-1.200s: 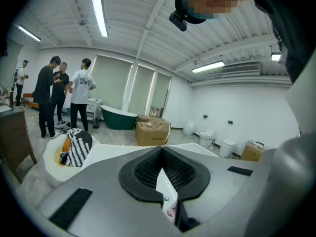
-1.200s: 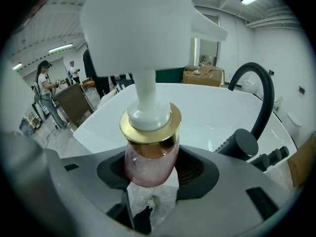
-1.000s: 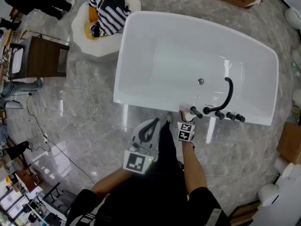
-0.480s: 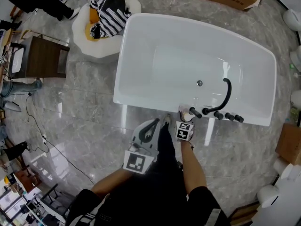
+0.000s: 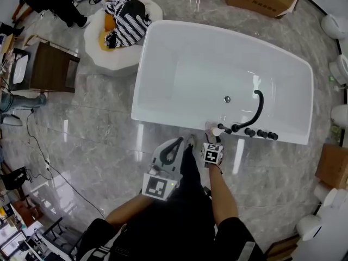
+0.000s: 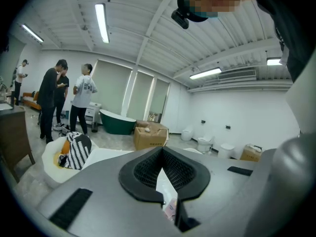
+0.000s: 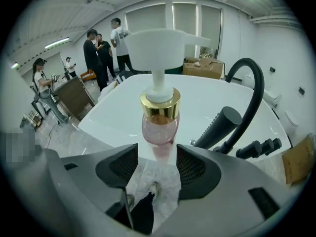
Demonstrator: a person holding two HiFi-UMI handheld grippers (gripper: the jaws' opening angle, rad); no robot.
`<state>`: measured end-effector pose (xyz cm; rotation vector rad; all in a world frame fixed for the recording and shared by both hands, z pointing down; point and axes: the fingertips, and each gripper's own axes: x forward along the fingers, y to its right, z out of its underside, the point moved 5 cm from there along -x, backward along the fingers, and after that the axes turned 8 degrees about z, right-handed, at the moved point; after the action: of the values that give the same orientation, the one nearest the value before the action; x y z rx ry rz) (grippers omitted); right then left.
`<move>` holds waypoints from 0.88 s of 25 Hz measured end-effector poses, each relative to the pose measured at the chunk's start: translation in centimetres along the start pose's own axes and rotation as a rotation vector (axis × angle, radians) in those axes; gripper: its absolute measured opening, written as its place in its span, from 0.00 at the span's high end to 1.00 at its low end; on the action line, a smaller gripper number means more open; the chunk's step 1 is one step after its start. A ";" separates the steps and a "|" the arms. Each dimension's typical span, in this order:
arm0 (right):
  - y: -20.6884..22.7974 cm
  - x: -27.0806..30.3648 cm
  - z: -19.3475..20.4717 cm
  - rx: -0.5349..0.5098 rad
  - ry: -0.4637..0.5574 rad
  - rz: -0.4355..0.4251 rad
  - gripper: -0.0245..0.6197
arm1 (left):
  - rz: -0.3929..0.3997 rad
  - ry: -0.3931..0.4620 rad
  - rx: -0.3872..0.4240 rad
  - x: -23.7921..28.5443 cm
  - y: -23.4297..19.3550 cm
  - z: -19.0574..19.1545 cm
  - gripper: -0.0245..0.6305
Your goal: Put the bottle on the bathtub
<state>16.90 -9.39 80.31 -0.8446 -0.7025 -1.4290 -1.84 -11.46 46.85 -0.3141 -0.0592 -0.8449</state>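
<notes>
A small clear pink pump bottle with a gold collar and a white pump head stands upright on the near long rim of the white freestanding bathtub, a glossy rounded-rectangular tub set on the floor. The bottle sits right of that rim's middle, just left of the tub's black curved spout, with its nozzle turned toward the spout.
</notes>
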 end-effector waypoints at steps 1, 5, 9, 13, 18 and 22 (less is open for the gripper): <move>-0.2 -0.4 0.3 0.006 -0.010 -0.010 0.61 | 0.003 0.004 0.001 -0.5 0.1 0.0 0.94; -0.8 -2.1 1.7 0.010 -0.058 -0.037 0.61 | 0.013 0.011 0.007 -2.5 0.6 0.1 0.94; -1.7 -4.7 3.0 0.034 -0.073 -0.064 0.64 | 0.026 0.032 0.013 -5.2 1.2 -0.2 0.94; -2.2 -8.0 3.0 0.069 -0.055 -0.057 0.70 | 0.049 0.054 0.044 -7.9 1.9 -0.6 0.94; -2.5 -14.1 1.8 0.162 0.058 -0.025 0.84 | 0.068 0.074 0.059 -11.8 2.9 -0.9 0.94; -2.8 -19.5 0.6 0.237 0.186 0.033 0.92 | 0.086 0.081 0.075 -14.6 3.7 -0.8 0.94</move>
<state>13.42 1.89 64.55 -0.5298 -0.6966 -1.3435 -8.85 1.23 42.54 -0.2099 -0.0018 -0.7673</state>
